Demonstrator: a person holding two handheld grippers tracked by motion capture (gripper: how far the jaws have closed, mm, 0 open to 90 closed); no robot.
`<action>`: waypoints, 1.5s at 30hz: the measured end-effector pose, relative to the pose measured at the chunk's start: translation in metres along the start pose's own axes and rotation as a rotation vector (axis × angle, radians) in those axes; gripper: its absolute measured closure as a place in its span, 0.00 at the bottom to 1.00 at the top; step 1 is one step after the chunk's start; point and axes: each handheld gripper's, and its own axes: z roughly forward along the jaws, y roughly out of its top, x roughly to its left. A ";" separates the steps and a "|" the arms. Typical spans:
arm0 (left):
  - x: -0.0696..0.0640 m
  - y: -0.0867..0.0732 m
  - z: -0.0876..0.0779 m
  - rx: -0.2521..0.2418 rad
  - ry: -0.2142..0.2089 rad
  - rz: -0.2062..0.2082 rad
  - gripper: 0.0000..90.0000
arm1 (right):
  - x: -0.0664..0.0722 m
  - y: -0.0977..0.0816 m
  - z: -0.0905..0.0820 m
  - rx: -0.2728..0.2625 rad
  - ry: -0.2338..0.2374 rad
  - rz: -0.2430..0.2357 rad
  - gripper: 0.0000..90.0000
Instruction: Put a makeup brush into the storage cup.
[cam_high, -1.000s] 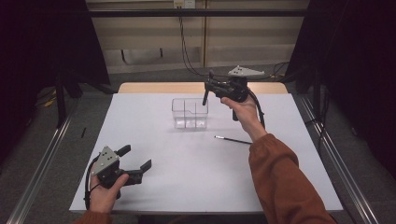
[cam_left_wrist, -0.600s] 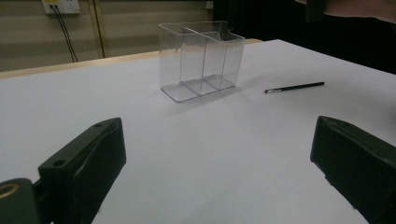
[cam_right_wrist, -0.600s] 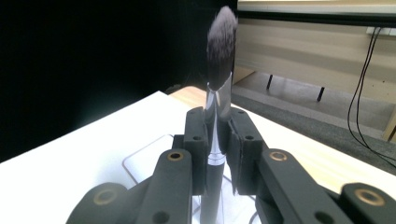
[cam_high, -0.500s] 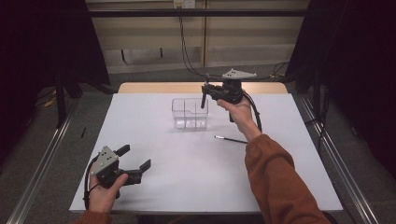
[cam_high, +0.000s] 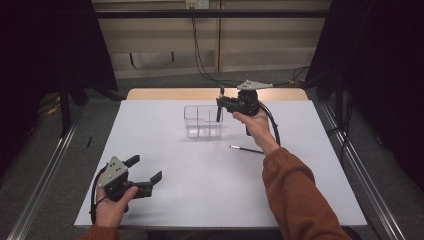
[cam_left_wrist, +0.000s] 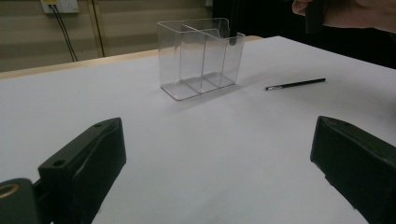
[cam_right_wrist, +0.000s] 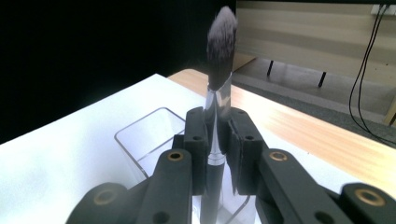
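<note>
My right gripper (cam_high: 220, 104) (cam_right_wrist: 217, 140) is shut on a makeup brush (cam_right_wrist: 218, 60) with a silver ferrule and dark bristles. It holds the brush upright, bristles up. The brush (cam_high: 219, 109) hangs over the right end of a clear divided organizer (cam_high: 202, 121) (cam_right_wrist: 140, 135) at the table's far middle, its handle end dipping into that end. My left gripper (cam_high: 146, 168) (cam_left_wrist: 219, 163) stands open and empty near the front left, jaws pointing toward the organizer (cam_left_wrist: 201, 58).
A thin black brush (cam_high: 246, 149) (cam_left_wrist: 295, 84) lies flat on the white table (cam_high: 200, 190), right of the organizer and under my right forearm. A bare wooden strip (cam_high: 165, 93) runs along the far edge. Cables hang behind.
My right hand has come down and slightly left with the brush, bringing it lower over the organizer. The left gripper has stayed put.
</note>
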 end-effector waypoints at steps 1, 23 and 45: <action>0.000 0.000 0.000 0.001 0.001 0.000 0.04 | 0.000 -0.001 0.001 0.004 0.001 -0.002 0.89; 0.001 -0.001 0.001 0.005 0.005 -0.005 0.04 | -0.002 -0.021 0.007 0.029 0.013 0.030 0.89; 0.000 -0.001 0.001 0.007 0.003 -0.016 0.04 | -0.002 -0.023 -0.007 -0.002 0.033 0.047 0.47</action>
